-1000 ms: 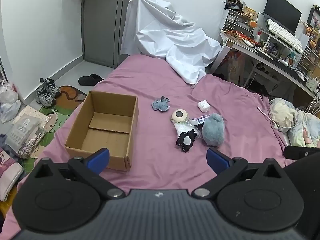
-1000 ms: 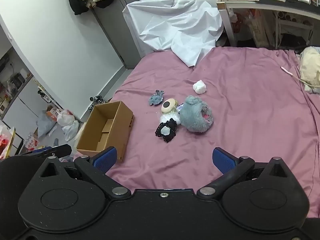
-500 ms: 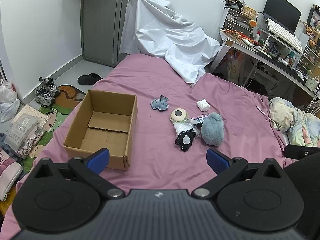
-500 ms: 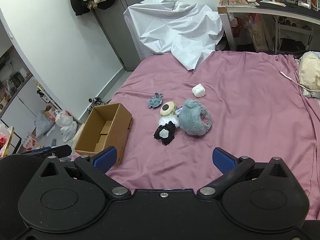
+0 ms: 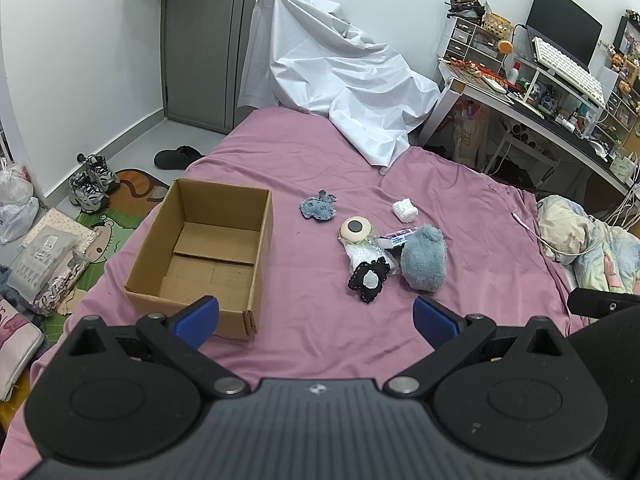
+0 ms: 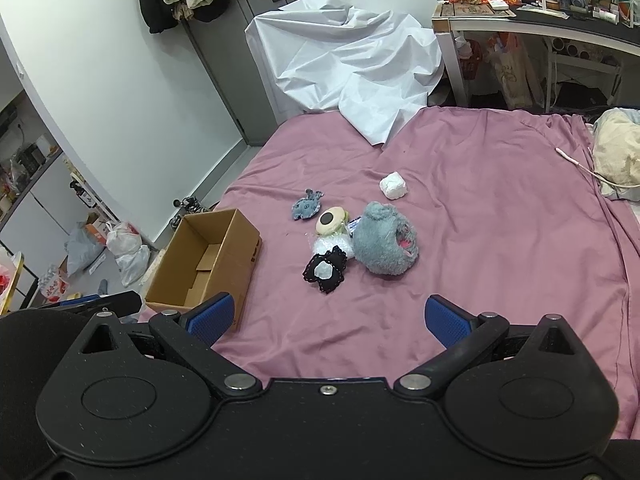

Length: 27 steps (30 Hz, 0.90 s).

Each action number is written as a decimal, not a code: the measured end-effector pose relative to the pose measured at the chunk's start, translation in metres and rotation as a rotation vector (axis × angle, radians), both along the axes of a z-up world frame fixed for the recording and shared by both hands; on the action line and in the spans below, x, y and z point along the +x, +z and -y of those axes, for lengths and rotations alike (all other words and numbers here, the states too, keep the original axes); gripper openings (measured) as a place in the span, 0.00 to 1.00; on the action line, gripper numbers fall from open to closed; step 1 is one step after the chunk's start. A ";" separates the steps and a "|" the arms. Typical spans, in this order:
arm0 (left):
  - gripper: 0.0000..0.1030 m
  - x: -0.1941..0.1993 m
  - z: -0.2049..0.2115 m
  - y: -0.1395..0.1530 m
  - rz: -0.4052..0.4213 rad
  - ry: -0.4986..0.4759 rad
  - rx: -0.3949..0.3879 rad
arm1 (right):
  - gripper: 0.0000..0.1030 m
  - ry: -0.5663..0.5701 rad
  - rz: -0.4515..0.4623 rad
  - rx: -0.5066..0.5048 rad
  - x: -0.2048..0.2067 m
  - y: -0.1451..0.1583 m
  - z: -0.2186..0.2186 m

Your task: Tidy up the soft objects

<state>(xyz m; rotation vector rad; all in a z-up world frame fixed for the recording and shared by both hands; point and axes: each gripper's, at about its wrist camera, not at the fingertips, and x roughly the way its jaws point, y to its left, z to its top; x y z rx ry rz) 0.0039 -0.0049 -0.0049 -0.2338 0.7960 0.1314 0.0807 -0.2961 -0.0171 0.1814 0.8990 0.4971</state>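
1. A bed (image 5: 312, 160) covered in a pink sheet fills the middle of a small bedroom, with a crumpled white sheet (image 5: 332, 72) draped over its far end against the wall.
2. An open cardboard box (image 5: 208, 252) sits on the bed's left side, flaps down, nothing visible inside.
3. To the right of the box, well apart from it, the soft things lie in a loose cluster: a small blue-grey felt toy (image 5: 318, 209) farthest back, a white wad (image 5: 405, 210) to its right, and a cream disc with a dark centre (image 5: 355, 229) between them and nearer the camera.
4. A fluffy grey plush (image 5: 423, 258) rests just beside a black-edged pouch (image 5: 369, 279); the two sit nearest the cameras, with a white frilly bundle touching the pouch.
5. The left tongs (image 5: 316, 318) hang above the near edge of the bed, blue pads spread wide, gripping nothing.
6. The right tongs (image 6: 326, 318) are likewise spread wide and hold nothing, aimed at the cluster from the bed's near side.
7. A cluttered surface (image 5: 532, 100) with a monitor and keyboard runs along the right wall.
8. A grey door (image 5: 216, 40) stands behind the bed; sneakers (image 5: 90, 182) and bags lie on the floor at left.
9. A rumpled blanket (image 5: 588, 236) lies on the bed's right edge.
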 end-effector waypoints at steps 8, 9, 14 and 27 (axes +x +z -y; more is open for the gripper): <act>0.99 0.000 0.004 0.001 0.002 0.001 0.009 | 1.00 -0.001 0.009 0.001 0.001 -0.001 0.001; 0.99 0.000 0.005 0.001 0.003 0.001 0.011 | 1.00 0.001 0.009 0.002 0.001 -0.001 0.001; 0.99 0.000 0.009 -0.001 0.003 0.000 0.011 | 1.00 0.006 0.017 0.006 0.001 -0.002 0.002; 0.99 0.000 0.010 -0.001 0.004 0.002 0.012 | 1.00 0.008 0.022 0.011 0.000 -0.003 0.002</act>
